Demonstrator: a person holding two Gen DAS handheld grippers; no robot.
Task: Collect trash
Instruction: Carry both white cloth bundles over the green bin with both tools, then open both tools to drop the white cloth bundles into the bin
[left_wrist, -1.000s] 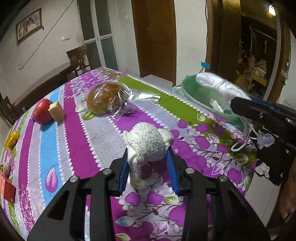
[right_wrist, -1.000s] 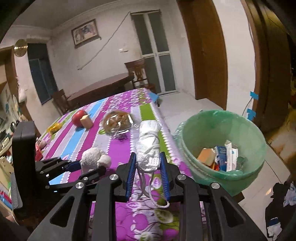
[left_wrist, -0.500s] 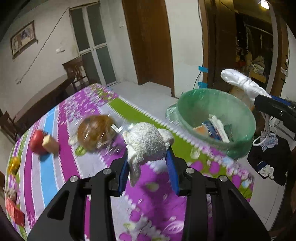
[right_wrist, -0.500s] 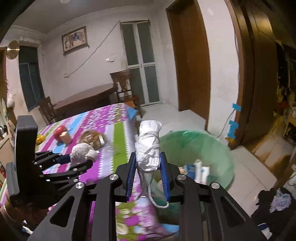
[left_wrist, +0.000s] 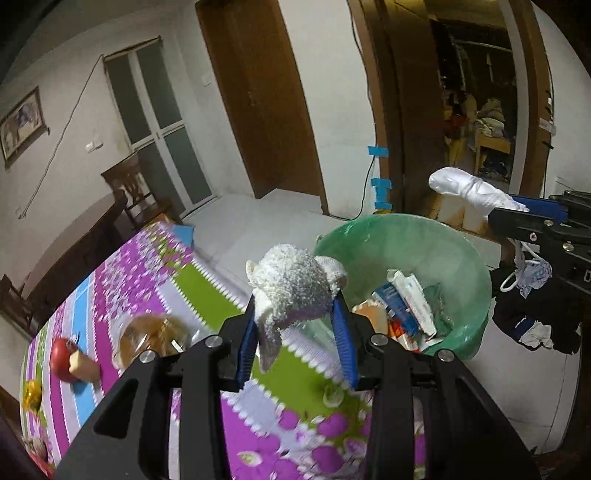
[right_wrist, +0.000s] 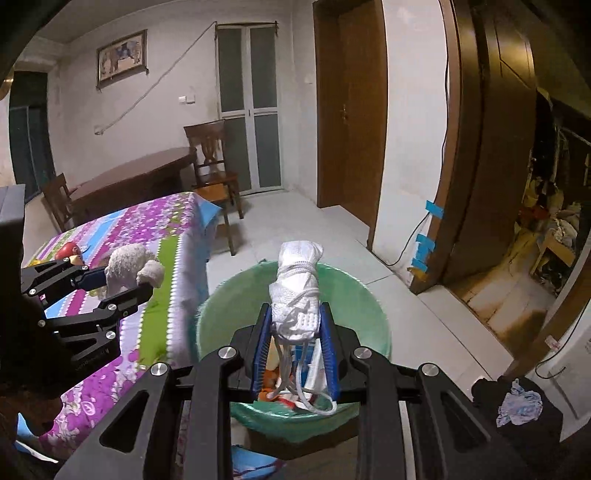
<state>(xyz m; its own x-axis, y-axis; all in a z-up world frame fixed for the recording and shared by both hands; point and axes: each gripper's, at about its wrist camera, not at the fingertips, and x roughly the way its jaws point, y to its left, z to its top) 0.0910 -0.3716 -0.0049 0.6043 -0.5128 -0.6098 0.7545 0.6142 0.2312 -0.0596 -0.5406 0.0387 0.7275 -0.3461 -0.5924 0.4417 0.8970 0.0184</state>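
My left gripper (left_wrist: 295, 325) is shut on a fluffy white cloth wad (left_wrist: 291, 284) and holds it above the table's edge, just left of the green trash bin (left_wrist: 465, 243). My right gripper (right_wrist: 295, 332) is shut on a rolled white mask with hanging strings (right_wrist: 297, 291) and holds it over the bin (right_wrist: 221, 310). The bin is lined with a green bag and holds boxes and wrappers (left_wrist: 406, 306). The right gripper with the mask (left_wrist: 469, 188) shows at the right of the left wrist view. The left gripper with the cloth wad (right_wrist: 127, 264) shows at the left of the right wrist view.
The table has a purple, green and blue floral cloth (left_wrist: 140, 280). On it lie a bagged bun (left_wrist: 147, 336), a red apple (left_wrist: 61, 356) and a yellow wrapper (left_wrist: 31, 391). Dark clothes (left_wrist: 532, 317) lie on the floor right of the bin. A wooden chair (right_wrist: 210, 162) stands behind the table.
Both grippers have moved right and up from over the table toward the bin, each keeping its item. The right gripper now hangs over the bin opening.
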